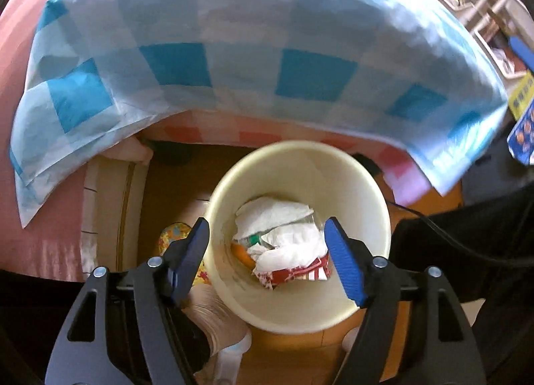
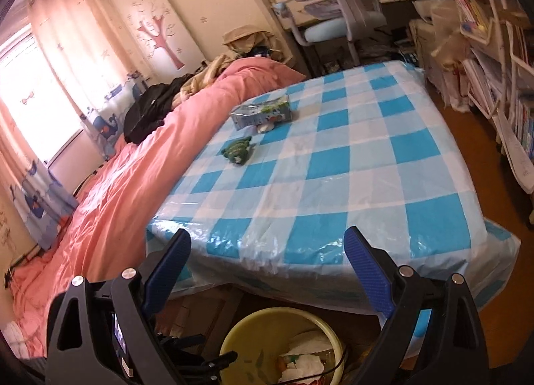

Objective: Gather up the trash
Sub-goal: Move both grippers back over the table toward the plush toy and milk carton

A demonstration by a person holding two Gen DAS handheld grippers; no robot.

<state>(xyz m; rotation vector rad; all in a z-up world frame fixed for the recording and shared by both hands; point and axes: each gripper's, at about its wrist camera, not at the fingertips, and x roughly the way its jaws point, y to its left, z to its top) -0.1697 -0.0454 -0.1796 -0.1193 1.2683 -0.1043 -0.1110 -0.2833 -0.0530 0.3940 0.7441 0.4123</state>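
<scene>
Both claws are spread wide and carry nothing: the left claw [image 1: 267, 248] hangs over the trash bin [image 1: 367, 184] at the frame's lower centre. For the right claw [image 2: 267, 271], the carton [image 2: 260, 114] and green wrapper [image 2: 237, 150] lie upper-centre on the bed [image 2: 350, 164]. Best to reach the wrapper first and pinch it low against the plastic sheet.

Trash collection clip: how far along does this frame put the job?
Partly done. The bin already holds crumpled tissues and a red-and-white wrapper. Nothing is in hand: the left gripper hangs open above the bin, and the right gripper is open too. Left on the checked sheet: a drink carton and a green crumpled item.
</scene>
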